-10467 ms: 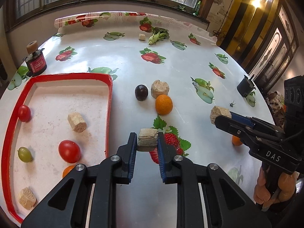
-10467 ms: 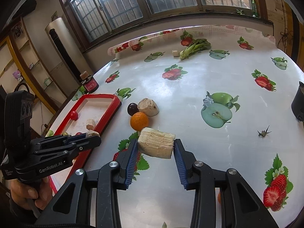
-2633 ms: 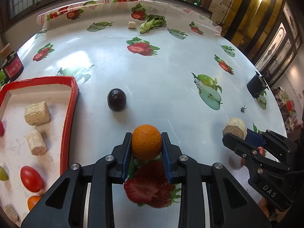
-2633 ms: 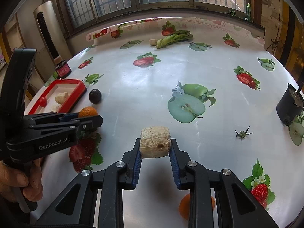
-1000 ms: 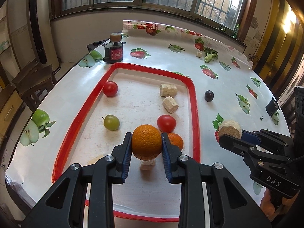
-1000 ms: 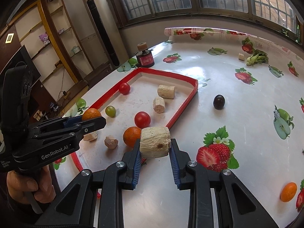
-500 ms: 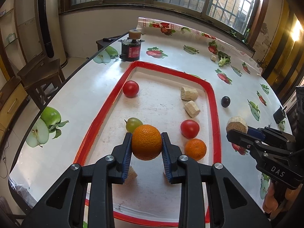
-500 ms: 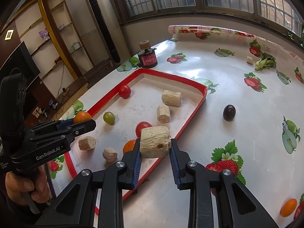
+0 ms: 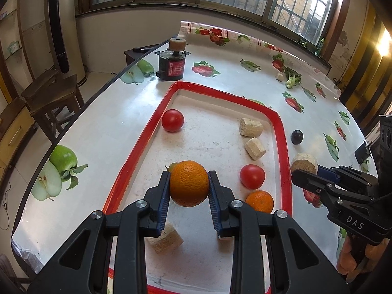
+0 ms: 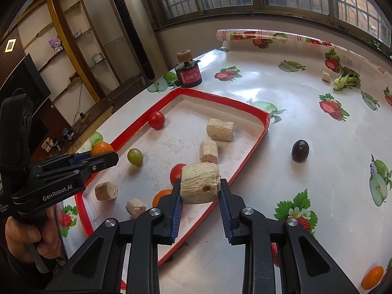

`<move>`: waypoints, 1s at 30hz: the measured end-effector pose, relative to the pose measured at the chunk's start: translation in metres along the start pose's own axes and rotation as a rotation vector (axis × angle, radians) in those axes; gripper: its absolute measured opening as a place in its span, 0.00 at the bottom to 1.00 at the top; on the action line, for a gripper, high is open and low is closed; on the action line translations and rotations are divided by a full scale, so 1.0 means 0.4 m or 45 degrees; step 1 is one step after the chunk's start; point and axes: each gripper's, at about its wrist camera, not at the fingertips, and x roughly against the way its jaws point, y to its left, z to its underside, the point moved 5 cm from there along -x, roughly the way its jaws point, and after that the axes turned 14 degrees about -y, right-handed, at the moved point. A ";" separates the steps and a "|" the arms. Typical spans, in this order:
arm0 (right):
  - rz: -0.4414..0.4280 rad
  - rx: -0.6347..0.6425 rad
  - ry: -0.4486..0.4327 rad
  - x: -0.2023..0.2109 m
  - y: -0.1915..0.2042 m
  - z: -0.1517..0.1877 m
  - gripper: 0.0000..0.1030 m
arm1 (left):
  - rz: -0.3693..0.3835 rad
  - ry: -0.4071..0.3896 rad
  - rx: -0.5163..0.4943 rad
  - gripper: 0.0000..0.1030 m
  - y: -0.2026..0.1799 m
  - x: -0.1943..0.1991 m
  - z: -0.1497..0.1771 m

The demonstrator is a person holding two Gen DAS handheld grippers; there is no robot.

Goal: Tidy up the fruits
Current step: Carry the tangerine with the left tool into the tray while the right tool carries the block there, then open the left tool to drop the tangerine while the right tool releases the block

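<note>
Barred windows run along the back wall, and a fruit-print oilcloth counter (image 9: 103, 127) carries a red-rimmed tray (image 9: 281, 132) running up the middle of the left wrist view.

Left gripper (image 9: 188, 191), lower centre of the left view, is clenched on an orange (image 9: 189, 183), jaws pressing its two sides. The orange hangs over the tray's near half, left of centre; a green grape (image 9: 171, 166) peeks out just behind it, and a pale cane chunk (image 9: 165, 238) lies on the tray floor below the jaws. It looks raised off the floor, though how high cannot be told.

Right gripper (image 10: 199, 191), lower centre of the right view, is grasping a fibrous cane piece (image 10: 199, 183). Its long axis runs across the jaws and a cut end faces the camera. It sits over the tray's right rim, at the near corner, roughly on the edge and not yet well inside.

Already in the tray: two red tomatoes (image 9: 172, 120) (image 9: 252, 176), a small orange (image 9: 259, 201) and two cane pieces (image 9: 251, 127) (image 9: 255, 148). Outside it, a dark plum (image 10: 300, 151) lies on the counter right of the rim, and another orange (image 10: 372, 277) lies lower right in the right view.

Key relation: the left load is already over open tray floor, so a straight drop looks enough. The right load likely needs shifting leftward first.
</note>
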 end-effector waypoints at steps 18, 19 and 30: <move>-0.001 0.043 0.033 -0.100 0.000 -0.062 0.27 | 0.014 0.117 -0.003 0.26 -0.030 -0.175 -0.062; -0.016 0.043 0.041 -0.096 0.007 -0.049 0.27 | 0.014 0.126 -0.002 0.26 -0.029 -0.182 -0.060; -0.187 0.171 0.106 -0.001 0.151 0.094 0.27 | 0.041 0.184 -0.021 0.26 -0.049 -0.224 -0.041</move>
